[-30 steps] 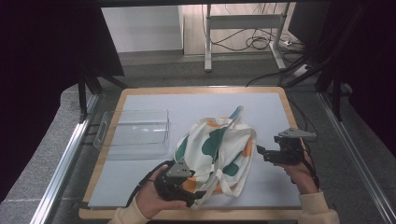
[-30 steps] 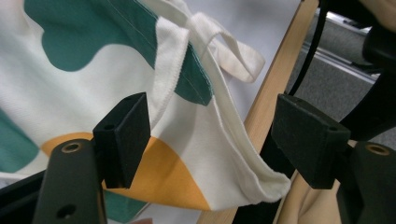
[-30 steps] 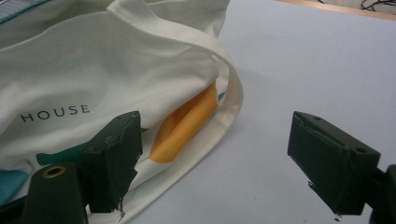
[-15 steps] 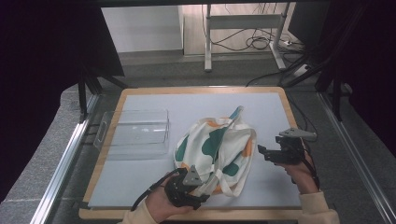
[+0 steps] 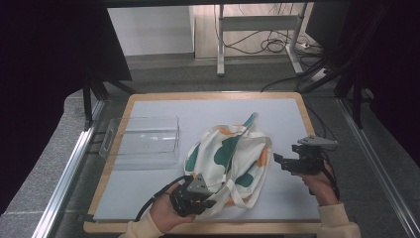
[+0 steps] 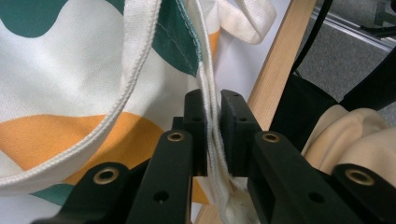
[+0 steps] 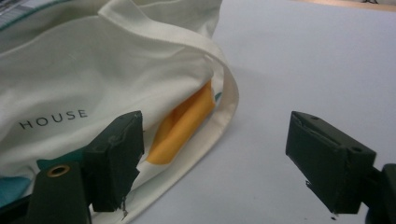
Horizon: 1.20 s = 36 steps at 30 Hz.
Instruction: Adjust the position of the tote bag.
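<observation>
Since a sec ago, left gripper [image 5: 210, 202] slid right along tote bag's [image 5: 228, 158] near edge, jaws just closing on fabric. High view: bag lies mid-worktop [image 5: 148, 198], clear bin [image 5: 143, 141] to its left; right gripper [image 5: 278, 159] hovers beside bag. Left gripper view: left gripper [image 6: 212, 123] clenched on bag's seam [image 6: 210, 79]. Right gripper view: right gripper [image 7: 215, 154] jaws wide apart, released, bag [image 7: 93, 79] w/ "HOUSE" print just ahead.
</observation>
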### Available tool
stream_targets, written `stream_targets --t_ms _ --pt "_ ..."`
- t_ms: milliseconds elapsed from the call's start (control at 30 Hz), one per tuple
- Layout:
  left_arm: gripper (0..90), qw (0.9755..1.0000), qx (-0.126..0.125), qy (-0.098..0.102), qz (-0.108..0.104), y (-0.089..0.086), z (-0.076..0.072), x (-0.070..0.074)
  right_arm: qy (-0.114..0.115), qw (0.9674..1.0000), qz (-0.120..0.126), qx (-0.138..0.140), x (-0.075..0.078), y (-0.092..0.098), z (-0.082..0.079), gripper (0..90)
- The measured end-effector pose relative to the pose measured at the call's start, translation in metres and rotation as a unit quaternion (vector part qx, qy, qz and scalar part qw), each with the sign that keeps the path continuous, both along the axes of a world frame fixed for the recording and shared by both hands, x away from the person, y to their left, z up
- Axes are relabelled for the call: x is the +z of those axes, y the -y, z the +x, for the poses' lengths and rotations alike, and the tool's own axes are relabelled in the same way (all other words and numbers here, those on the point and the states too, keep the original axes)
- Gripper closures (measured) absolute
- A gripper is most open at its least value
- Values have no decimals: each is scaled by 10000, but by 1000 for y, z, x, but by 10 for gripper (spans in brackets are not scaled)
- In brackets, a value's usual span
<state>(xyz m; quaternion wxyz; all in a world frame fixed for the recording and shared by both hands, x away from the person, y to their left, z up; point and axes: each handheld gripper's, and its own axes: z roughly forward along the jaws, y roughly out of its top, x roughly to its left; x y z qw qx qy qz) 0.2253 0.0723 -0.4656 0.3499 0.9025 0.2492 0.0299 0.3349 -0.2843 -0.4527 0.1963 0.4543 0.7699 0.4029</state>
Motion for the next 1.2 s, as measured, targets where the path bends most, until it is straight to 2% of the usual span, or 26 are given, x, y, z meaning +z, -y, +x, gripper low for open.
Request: stream_targets --t_ms 67,267,533,600,700,867,1033,1200 --pt "832 10000 44 -29 -73 0 0 -1 64 10000 -24 10 1 0 0 199" --pt "832 9999 48 -67 -89 -1 0 -2 120 9999 -23 58 7 -5 4 217" --pt "832 9999 28 -51 -104 -1 -1 -2 180 9997 92 153 23 -25 20 212" --pt "831 9999 24 -46 -91 -1 -1 -2 165 9997 86 133 27 -31 27 217" --pt "830 10000 5 -20 -90 -1 -1 -2 -11 9999 80 68 34 -41 40 224" --pt "830 10000 10 -33 -82 -1 -1 -3 -94 9999 97 41 38 -53 59 217" --pt "831 10000 -15 -31 -75 -1 0 -3 -87 9999 -60 103 42 -61 65 226" --pt "831 9999 -4 -36 -95 -1 0 -3 -121 9998 -118 114 44 -70 71 217"
